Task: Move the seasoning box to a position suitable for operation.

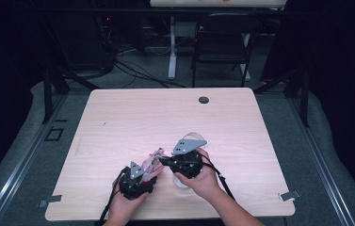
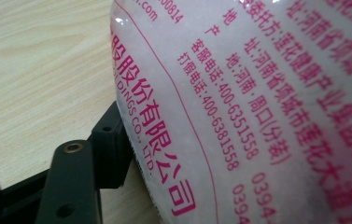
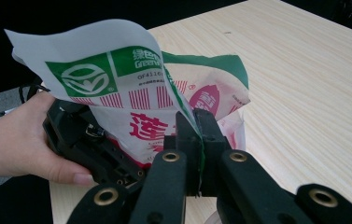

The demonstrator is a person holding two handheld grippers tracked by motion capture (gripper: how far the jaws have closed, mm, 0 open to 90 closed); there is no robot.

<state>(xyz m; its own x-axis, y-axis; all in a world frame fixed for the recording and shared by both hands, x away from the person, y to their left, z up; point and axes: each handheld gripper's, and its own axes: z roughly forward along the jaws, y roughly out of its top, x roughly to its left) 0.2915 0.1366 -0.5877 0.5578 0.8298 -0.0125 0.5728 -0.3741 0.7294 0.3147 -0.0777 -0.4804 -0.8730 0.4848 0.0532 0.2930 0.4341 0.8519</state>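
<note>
I have the table [image 1: 118, 117] before me, bare but for the printed plastic bag [image 3: 131, 93] near its front edge, held up between both tools. It looks soft and slick, with a granular fill that should sag and shift, so I grip film, not bulk. My right gripper [image 3: 197, 140] is clamped on the bag's top flap. My left gripper [image 1: 140, 176] presses its side; I cannot tell its jaws' state.
</note>
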